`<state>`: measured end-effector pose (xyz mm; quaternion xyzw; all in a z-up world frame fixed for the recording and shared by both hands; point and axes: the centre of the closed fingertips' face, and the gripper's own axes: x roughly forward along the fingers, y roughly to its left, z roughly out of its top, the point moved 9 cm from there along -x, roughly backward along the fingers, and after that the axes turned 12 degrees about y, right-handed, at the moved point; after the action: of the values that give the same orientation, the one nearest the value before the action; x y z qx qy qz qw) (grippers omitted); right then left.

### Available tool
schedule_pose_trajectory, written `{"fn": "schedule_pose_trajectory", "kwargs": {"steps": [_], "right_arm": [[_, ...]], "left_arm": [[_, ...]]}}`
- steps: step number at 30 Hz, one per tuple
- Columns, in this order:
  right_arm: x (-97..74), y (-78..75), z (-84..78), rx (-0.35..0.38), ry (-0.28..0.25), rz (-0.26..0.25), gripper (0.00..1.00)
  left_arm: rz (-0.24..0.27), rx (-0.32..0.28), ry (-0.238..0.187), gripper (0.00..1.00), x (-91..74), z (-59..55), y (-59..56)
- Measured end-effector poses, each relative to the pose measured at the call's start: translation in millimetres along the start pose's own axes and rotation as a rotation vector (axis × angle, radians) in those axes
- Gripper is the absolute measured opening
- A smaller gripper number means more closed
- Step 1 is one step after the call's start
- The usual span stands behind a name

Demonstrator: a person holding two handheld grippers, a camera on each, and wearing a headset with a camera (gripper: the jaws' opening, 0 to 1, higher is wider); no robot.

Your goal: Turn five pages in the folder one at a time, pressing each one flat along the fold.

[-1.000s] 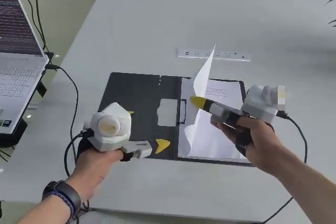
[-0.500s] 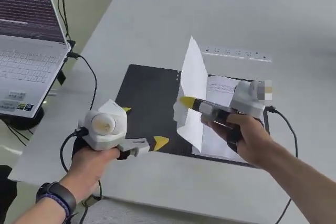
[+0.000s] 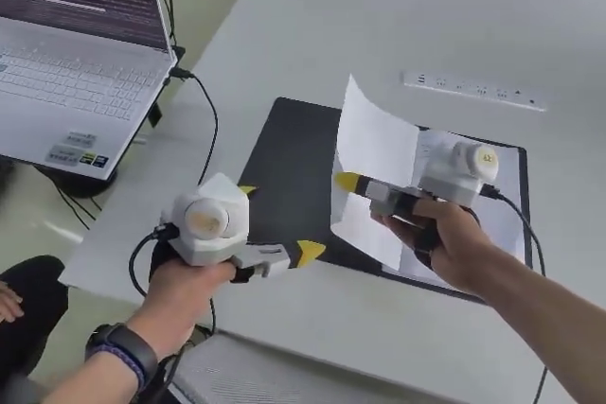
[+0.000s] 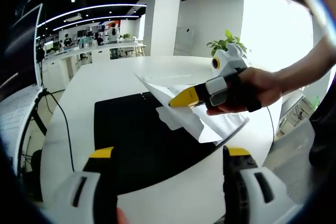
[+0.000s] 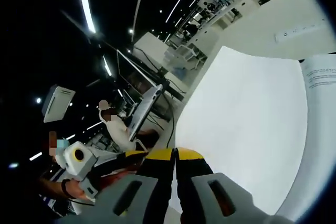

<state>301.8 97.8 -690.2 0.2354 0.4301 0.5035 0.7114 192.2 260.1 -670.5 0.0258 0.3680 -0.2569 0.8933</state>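
A black folder [image 3: 294, 158] lies open on the white table [image 3: 312, 35]. My right gripper [image 3: 346, 180] is shut on the front edge of a white page [image 3: 379, 144] and holds it raised, leaning left over the fold. In the right gripper view the jaws [image 5: 173, 156] meet on the page [image 5: 247, 108]. A printed sheet [image 3: 507, 172] lies flat on the folder's right half. My left gripper [image 3: 277, 221] hovers open over the folder's front left corner, holding nothing. In the left gripper view the black cover [image 4: 131, 135] lies between its parted jaws, with the right gripper [image 4: 184, 97] and the page [image 4: 210, 124] ahead.
An open laptop [image 3: 76, 63] sits at the left, with its cable [image 3: 204, 101] running onto the table. A white power strip [image 3: 473, 90] lies behind the folder. The table's front edge [image 3: 284, 324] runs just below the grippers.
The right gripper has carried the page from standing upright to leaning left past the fold. The left gripper stays open by the folder's front left. The head camera has shifted.
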Motion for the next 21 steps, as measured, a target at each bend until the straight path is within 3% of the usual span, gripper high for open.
{"fn": "schedule_pose_trajectory", "kwargs": {"steps": [8, 15, 19, 21], "right_arm": [[29.1, -1.2, -14.8, 0.049, 0.044, -0.019, 0.00], [42.4, 2.6, -21.6, 0.093, 0.050, -0.050, 0.00], [52.7, -14.6, -20.8, 0.119, 0.062, -0.058, 0.00], [54.1, -14.4, -23.4, 0.129, 0.070, -0.070, 0.00]], "left_arm": [[0.015, -0.027, -0.020, 0.82, -3.1, 0.9, 2.5], [0.021, -0.031, -0.024, 0.83, -5.6, 1.3, 6.4], [0.025, -0.036, -0.022, 0.83, -7.2, -0.2, 7.8], [0.028, -0.041, -0.023, 0.83, -8.2, -1.3, 9.0]]}}
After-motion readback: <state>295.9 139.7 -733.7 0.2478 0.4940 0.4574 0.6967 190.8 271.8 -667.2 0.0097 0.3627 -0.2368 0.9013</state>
